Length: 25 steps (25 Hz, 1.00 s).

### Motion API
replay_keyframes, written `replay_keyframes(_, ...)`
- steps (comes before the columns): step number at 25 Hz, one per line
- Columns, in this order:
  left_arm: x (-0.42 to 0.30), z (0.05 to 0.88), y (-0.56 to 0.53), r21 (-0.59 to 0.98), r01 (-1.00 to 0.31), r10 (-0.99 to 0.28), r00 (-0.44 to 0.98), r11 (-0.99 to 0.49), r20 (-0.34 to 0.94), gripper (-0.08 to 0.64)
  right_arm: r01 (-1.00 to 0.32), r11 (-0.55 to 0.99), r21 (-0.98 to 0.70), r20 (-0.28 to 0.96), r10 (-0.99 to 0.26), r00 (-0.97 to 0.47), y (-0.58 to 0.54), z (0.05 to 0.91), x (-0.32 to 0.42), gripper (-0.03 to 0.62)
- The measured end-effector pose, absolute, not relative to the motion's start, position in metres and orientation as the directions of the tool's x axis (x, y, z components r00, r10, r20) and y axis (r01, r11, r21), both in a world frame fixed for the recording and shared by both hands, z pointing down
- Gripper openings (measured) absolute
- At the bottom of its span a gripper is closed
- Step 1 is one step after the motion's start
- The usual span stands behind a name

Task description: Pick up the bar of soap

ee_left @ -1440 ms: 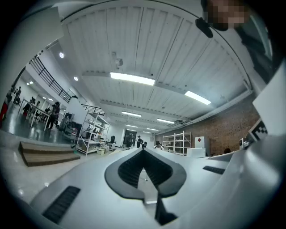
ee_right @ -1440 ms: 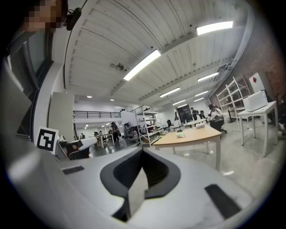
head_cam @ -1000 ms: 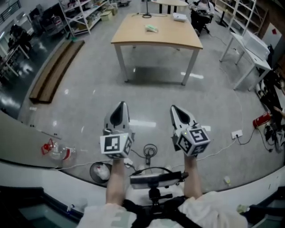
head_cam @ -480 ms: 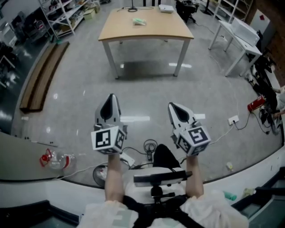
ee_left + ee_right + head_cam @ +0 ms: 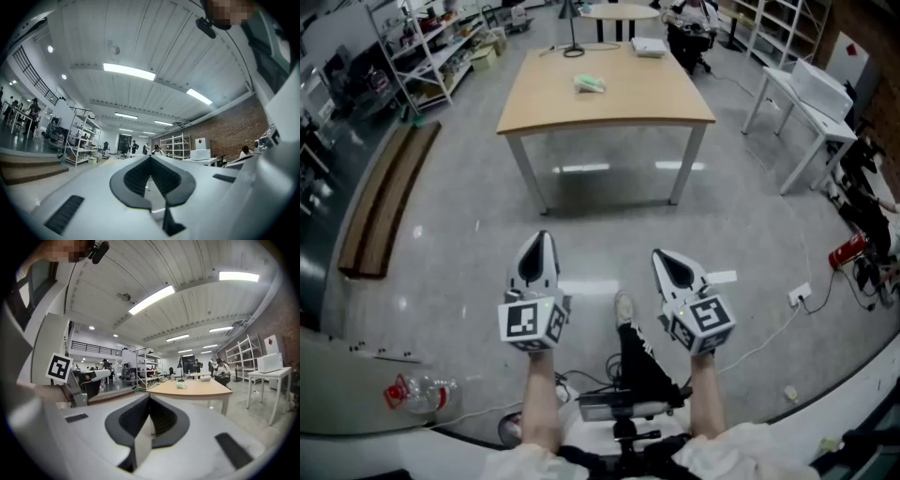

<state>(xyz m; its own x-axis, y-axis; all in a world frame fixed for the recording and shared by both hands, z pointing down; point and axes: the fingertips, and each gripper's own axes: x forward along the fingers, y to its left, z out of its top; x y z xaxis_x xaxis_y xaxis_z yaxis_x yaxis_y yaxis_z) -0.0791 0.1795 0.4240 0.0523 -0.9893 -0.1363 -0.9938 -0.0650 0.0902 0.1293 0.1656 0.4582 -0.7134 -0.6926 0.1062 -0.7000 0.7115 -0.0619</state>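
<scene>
No words, brand names or numbers can be read anywhere. The only printed marks are black-and-white square patterns on the faces of the left cube [image 5: 532,323], fixed to the left gripper [image 5: 541,239], and the right cube [image 5: 703,323], fixed to the right gripper [image 5: 662,257]. A white box [image 5: 202,144] by the brick wall [image 5: 227,133] bears a small red diamond, with no legible letters.
</scene>
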Motion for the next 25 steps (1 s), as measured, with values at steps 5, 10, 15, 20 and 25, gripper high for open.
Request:
replay_keyframes(5,-0.091,0.423,0.021,0.086,-0.995,-0.993,0.048,-0.058,-0.109,0.000,-0.722,0.692,-0.006,0.164,-0.711,-0.684,-0.002,0.460,0.120,0.004)
replay_keyframes(10,-0.124,0.428,-0.116,0.138,-0.990,-0.995,-0.023,0.010,-0.096,0.000,-0.731,0.673,-0.107,0.158,-0.715,-0.681,-0.155,0.453,0.101,0.004)
replay_keyframes(15,-0.154,0.413,-0.189,0.119,-0.992,-0.995,-0.055,0.044,-0.088,0.000,-0.717,0.681,-0.148,0.117,-0.708,-0.697,-0.242,0.436,0.077,0.003)
replay_keyframes(20,-0.174,0.410,-0.267,0.089,-0.995,-0.993,-0.050,0.040,-0.111,0.000,-0.723,0.669,-0.172,0.085,-0.721,-0.687,-0.319,0.441,0.059,0.004)
replay_keyframes(25,-0.214,0.419,-0.382,0.093,-0.996,-0.993,-0.025,0.014,-0.117,0.000,-0.736,0.647,-0.200,0.083,-0.737,-0.671,-0.429,0.456,0.015,0.005)
